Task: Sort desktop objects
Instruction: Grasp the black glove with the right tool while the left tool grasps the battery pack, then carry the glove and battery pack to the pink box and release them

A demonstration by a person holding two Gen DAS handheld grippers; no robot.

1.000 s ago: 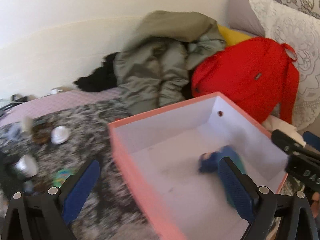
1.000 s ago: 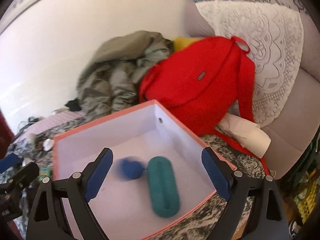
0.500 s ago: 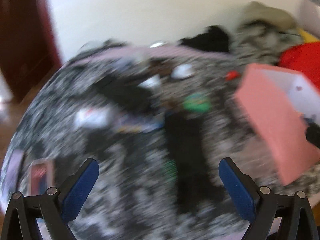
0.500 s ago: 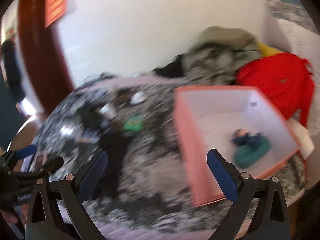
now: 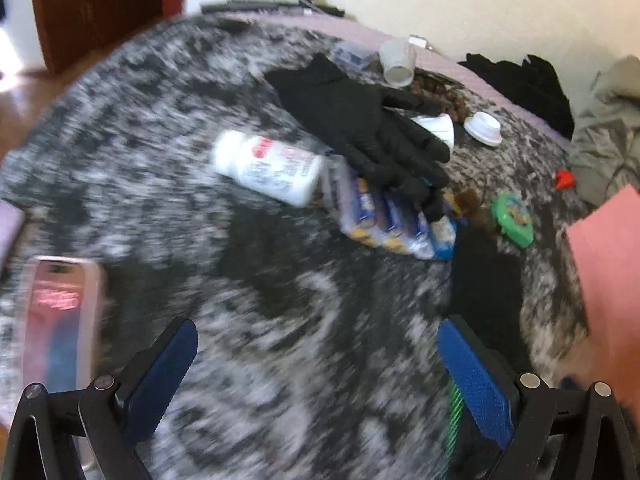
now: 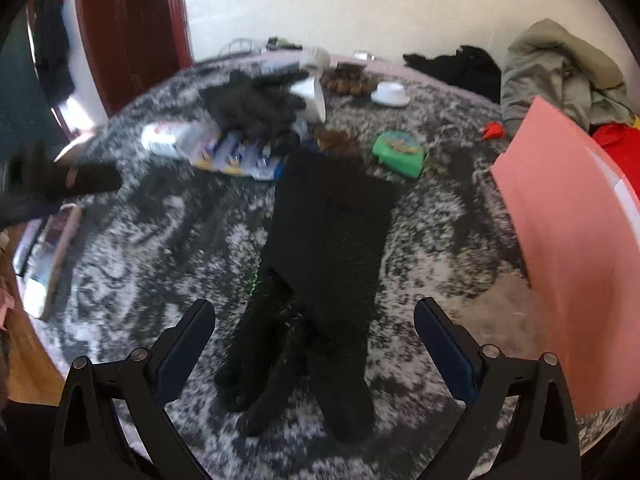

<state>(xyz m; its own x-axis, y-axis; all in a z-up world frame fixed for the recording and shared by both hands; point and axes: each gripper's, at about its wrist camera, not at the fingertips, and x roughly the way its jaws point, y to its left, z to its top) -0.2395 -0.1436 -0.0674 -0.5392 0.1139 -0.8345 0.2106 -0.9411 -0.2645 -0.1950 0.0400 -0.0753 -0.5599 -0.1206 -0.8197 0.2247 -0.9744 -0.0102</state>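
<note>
My left gripper (image 5: 316,364) is open and empty above the mottled grey surface. Ahead of it lie a white bottle (image 5: 268,168), a pack of batteries (image 5: 384,216) and a black glove (image 5: 360,120) draped over them. My right gripper (image 6: 316,344) is open and empty, its fingers either side of a second black glove (image 6: 324,248) lying flat. The pink box (image 6: 568,236) stands at the right edge; its side also shows in the left wrist view (image 5: 608,272). A green round case (image 6: 398,154) lies beyond the glove.
A phone (image 5: 56,320) lies at the left edge. A clear cup (image 5: 396,64), a white lid (image 5: 484,128), brown pieces (image 6: 348,80) and a small red item (image 6: 492,130) lie further back. A grey-green jacket (image 6: 560,72) is heaped at the back right.
Both grippers have swung left, away from the inside of the pink box, and now face the scattered objects. Both stay open and empty.
</note>
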